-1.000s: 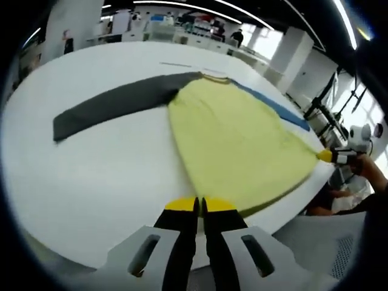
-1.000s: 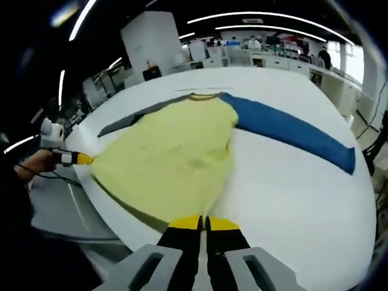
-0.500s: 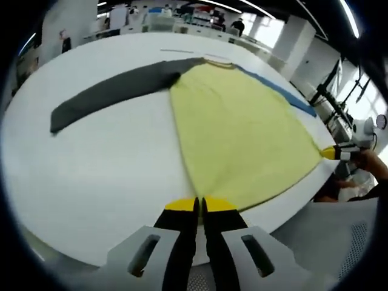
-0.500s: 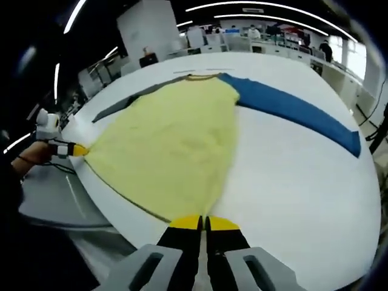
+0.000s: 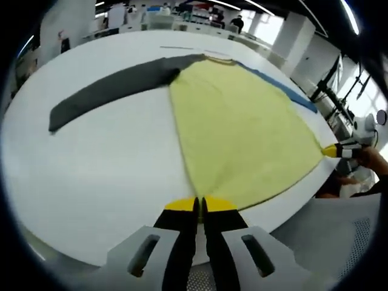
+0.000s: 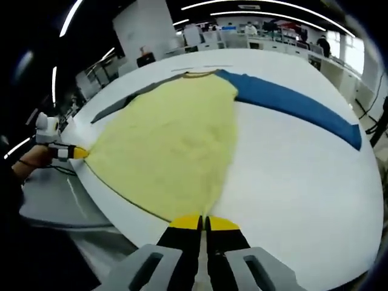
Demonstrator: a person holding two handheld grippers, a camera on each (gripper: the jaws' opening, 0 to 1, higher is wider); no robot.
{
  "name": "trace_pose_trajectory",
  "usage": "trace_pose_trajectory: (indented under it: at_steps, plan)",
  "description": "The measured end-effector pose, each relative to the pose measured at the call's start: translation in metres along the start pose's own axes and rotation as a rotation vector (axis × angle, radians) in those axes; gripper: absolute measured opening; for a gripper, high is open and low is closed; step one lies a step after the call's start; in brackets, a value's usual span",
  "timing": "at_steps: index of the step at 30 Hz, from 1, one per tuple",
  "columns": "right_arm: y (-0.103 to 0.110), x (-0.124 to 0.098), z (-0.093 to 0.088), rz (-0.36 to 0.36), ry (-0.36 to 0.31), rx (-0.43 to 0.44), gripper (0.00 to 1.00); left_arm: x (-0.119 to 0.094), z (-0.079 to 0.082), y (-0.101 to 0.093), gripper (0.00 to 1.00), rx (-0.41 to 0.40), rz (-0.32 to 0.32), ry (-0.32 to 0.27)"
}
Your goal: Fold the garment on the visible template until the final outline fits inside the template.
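A long-sleeved shirt with a yellow body [image 5: 242, 127], a grey sleeve [image 5: 115, 91] and a blue sleeve [image 5: 285, 94] lies flat on the white table [image 5: 91, 163], collar at the far end. My left gripper [image 5: 200, 205] is shut on one corner of the hem at the near table edge. My right gripper [image 5: 332, 151] pinches the other hem corner at the right. In the right gripper view the yellow body [image 6: 170, 139] spreads between my right gripper [image 6: 203, 221], shut on its corner, and my left gripper [image 6: 79, 153]. The blue sleeve [image 6: 297, 106] stretches to the right there.
The hem lies along the table's near rounded edge [image 6: 121, 209]. A thin marked line [image 5: 177, 50] runs on the table just past the collar. A person's hand [image 5: 371, 161] holds the right gripper. Desks and people stand far behind the table.
Both grippers keep their hold on the hem corners. The yellow body now lies a little wider and tauter between them; the views have shifted slightly.
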State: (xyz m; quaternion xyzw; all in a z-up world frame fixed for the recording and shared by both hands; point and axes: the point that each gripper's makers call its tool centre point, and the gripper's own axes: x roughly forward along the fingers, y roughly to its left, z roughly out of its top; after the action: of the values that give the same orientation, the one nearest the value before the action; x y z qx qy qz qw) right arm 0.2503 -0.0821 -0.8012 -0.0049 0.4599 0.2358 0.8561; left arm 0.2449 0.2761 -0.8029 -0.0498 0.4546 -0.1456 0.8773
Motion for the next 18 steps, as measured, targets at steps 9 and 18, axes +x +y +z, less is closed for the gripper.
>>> trace_pose_trajectory:
  at_steps: [9, 18]
  plan:
    - [-0.003, -0.005, 0.005, 0.009, -0.011, -0.005, 0.01, -0.005, 0.002, 0.005, 0.08, 0.032, 0.008, -0.013]
    - [-0.009, -0.017, 0.033, 0.025, -0.119, 0.027, 0.42, -0.012, 0.022, 0.006, 0.33, 0.026, -0.027, -0.098]
